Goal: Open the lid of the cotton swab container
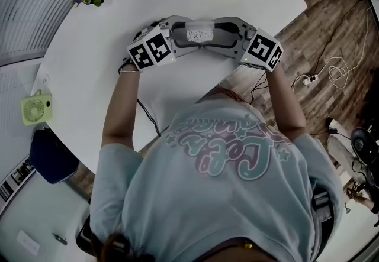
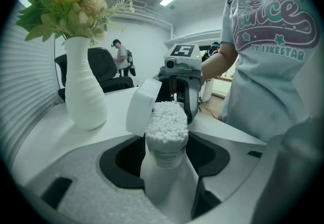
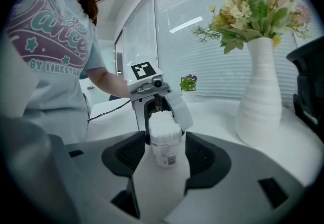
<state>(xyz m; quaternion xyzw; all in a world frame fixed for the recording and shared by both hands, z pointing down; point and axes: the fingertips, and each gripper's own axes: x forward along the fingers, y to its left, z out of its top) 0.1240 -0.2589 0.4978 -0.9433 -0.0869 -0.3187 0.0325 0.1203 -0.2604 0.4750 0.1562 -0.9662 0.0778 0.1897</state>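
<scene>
Since the lid (image 2: 140, 107) tips far, the cotton swab container (image 2: 165, 149) looks opened.
Left gripper (image 2: 163, 167), right gripper (image 3: 166, 160): jaws wide around it, ungripped.

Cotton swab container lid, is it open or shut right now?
Open. The white lid stands flipped back beside the clear round cotton swab container, whose packed white swab tips show uncovered.

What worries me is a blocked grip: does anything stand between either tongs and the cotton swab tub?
Nothing visible does. The tub stands right inside the left tongs and inside the right tongs, with nothing else in either gap. Its lid is flipped open at the top, off to one side.
</scene>
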